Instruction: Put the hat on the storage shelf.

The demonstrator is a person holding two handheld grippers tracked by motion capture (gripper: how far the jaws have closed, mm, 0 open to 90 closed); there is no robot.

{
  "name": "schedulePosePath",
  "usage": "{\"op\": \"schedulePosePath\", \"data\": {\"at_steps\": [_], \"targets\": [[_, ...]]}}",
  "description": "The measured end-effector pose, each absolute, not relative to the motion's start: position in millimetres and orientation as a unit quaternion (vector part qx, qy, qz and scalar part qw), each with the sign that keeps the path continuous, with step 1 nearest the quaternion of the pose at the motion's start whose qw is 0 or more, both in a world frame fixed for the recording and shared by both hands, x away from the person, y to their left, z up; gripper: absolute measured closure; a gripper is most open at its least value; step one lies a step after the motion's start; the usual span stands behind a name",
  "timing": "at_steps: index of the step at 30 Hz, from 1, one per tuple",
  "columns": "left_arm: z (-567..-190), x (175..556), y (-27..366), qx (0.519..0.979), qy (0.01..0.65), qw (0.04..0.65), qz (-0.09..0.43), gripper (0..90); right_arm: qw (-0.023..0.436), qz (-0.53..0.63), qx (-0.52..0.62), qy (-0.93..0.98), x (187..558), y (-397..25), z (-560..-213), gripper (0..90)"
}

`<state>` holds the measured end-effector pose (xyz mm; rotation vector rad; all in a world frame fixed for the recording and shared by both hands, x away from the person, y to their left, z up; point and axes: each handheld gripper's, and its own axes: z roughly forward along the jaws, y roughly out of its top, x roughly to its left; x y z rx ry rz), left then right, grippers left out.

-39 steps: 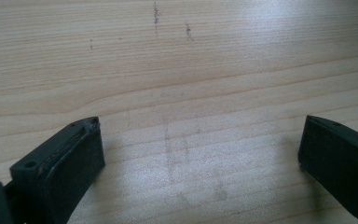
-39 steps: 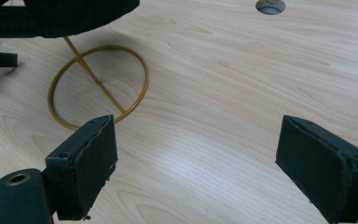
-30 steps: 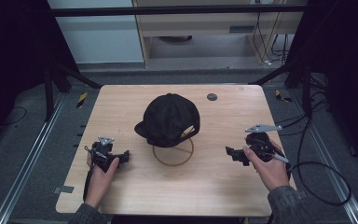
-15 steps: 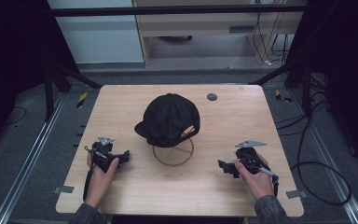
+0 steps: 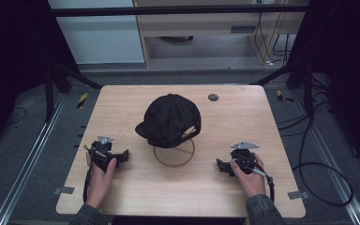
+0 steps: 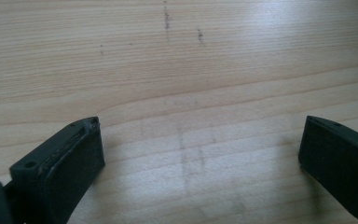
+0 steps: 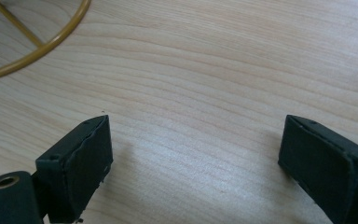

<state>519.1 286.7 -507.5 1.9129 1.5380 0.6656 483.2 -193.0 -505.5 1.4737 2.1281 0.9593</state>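
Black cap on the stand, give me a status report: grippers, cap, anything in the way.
Left gripper open, empty, low over table. Right gripper open, empty. Black cap sits on gold wire stand, untouched. Path between clear.

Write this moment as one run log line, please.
left gripper: open, on table | right gripper: open, on table | cap: on stand, untouched

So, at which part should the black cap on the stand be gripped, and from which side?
Probably the brim: on the black cap it juts out flat toward the left gripper, thin enough for open jaws. Come from the left and lift upward off the gold wire stand. The right gripper could steady the crown.
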Motion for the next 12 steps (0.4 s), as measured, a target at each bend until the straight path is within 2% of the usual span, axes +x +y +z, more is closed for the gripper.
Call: {"op": "schedulePosePath", "data": {"at_steps": [3,12], "targets": [[-507.5,520.0,290.5,0.715,0.583,0.293,0.252,0.0,0.222,0.331,0.511,0.762,482.3,-190.8,-510.2,7.9],[-507.5,519.5,290.8,0.713,0.585,0.294,0.253,0.0,0.225,0.334,0.506,0.763,473.9,-193.1,-511.8,7.3]]}}
